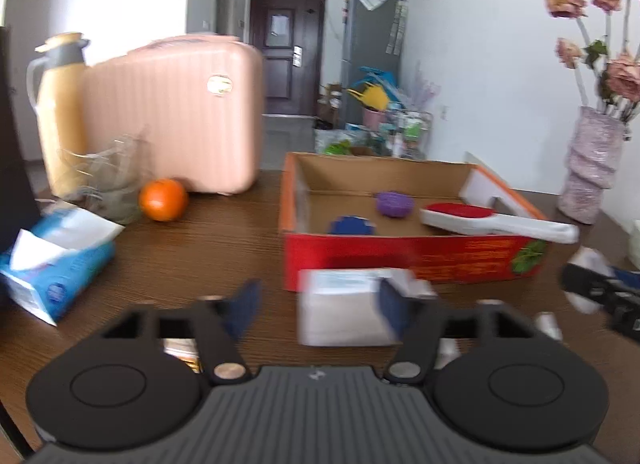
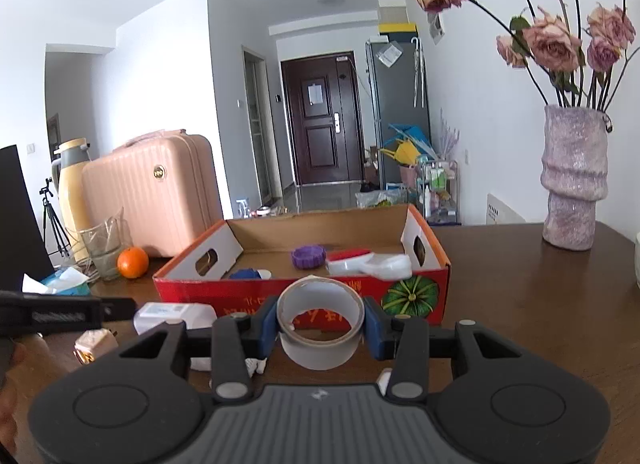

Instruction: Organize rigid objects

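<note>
Left wrist view: left gripper (image 1: 316, 310) seen with fingers spread, nothing clamped. White box (image 1: 344, 310) seen on table (image 1: 224, 260), just before near wall of cardboard tray (image 1: 404, 260), partly between fingers. Box judged stiff, light; flat side faces suggested for hold.

Right wrist view: right gripper (image 2: 320, 330) closed on tape roll (image 2: 320, 322), pads pressed on outer rim. Roll judged light, rigid, slightly slick. Tray lies straight ahead; open room seen above low near wall.
</note>
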### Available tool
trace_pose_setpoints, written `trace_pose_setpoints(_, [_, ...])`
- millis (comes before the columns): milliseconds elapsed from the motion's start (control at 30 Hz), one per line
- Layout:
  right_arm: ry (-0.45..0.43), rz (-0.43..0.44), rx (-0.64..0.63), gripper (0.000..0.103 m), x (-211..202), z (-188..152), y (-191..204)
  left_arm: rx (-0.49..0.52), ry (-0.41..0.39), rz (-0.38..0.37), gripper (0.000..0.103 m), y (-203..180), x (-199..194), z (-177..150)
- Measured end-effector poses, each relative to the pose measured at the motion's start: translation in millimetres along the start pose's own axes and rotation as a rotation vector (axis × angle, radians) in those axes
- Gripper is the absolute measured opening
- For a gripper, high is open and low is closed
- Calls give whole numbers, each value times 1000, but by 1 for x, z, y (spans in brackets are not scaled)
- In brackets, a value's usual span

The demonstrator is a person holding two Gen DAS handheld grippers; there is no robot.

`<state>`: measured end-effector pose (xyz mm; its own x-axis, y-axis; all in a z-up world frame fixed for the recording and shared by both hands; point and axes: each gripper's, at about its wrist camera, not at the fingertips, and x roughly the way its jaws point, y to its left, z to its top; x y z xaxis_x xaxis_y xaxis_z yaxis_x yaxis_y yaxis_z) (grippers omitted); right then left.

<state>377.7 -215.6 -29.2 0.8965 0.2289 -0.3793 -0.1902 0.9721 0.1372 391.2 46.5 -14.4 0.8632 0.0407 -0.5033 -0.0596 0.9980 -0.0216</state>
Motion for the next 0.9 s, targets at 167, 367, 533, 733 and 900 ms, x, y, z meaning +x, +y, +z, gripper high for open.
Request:
trace_pose_setpoints(167, [0, -7, -13, 42, -2, -4, 2, -7, 54, 78, 101, 45, 17, -5])
trace_pose_setpoints(367, [12, -16, -32, 42, -1, -9, 6, -20, 173, 120, 100, 72, 55, -20])
trace_pose_setpoints(533, [23, -17, -33, 42, 1, -10, 6, 8, 234, 131, 62, 69, 77, -25])
trace_pose_setpoints(733, [16, -13, -33, 42, 0, -10, 6, -20, 200, 134, 39, 70, 69, -24])
trace_pose_setpoints(900, [8, -9, -33, 42, -2, -9, 6, -38, 128, 115, 39, 63, 44, -15])
